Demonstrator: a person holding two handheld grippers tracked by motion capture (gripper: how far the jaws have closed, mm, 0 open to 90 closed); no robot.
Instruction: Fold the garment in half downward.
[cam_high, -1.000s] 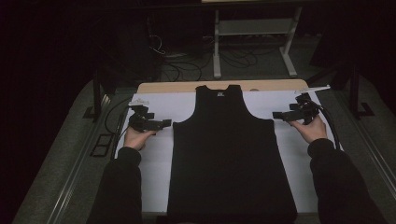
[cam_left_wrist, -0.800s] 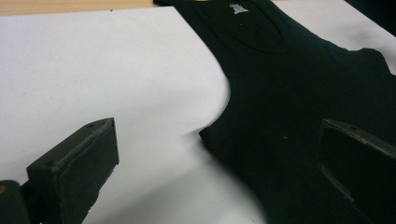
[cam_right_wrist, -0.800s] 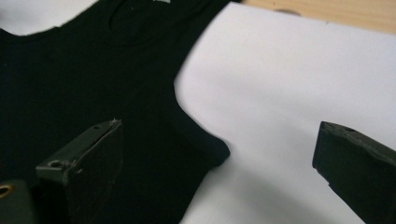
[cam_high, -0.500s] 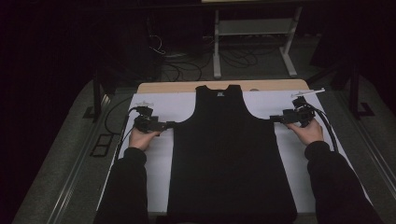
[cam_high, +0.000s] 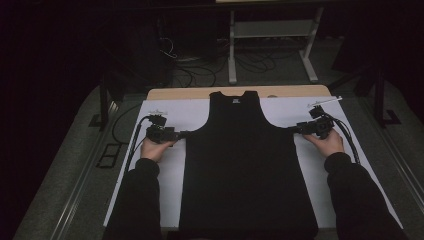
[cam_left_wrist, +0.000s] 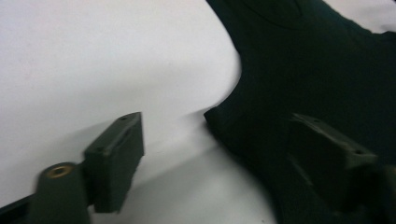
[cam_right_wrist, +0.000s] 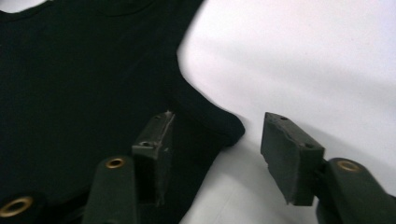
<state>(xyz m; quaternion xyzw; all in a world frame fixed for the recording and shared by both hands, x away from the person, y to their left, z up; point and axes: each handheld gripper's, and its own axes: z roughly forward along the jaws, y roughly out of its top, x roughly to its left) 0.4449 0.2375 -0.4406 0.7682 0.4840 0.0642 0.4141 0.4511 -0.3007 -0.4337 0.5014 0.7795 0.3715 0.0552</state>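
A black sleeveless top (cam_high: 245, 165) lies flat on a white sheet (cam_high: 170, 175), neck away from me. My left gripper (cam_high: 183, 134) lies low at the top's left underarm corner (cam_left_wrist: 219, 116). Its jaws have just been closing, and the fabric corner sits between them with a gap still on each side (cam_left_wrist: 219, 158). My right gripper (cam_high: 292, 129) is at the right underarm corner (cam_right_wrist: 229, 128). Its jaws have also been closing around the corner; the pads (cam_right_wrist: 289, 156) stand apart from the cloth.
The sheet covers a wooden table (cam_high: 175, 93) whose far edge shows beyond the top. Cables (cam_high: 135, 145) trail from each gripper along the sheet's sides. A white metal stand (cam_high: 272, 30) and loose wires stand on the dark floor behind.
Both hands have edged slightly inward, bringing the gripper tips to the top's underarm corners. The top itself has not moved.
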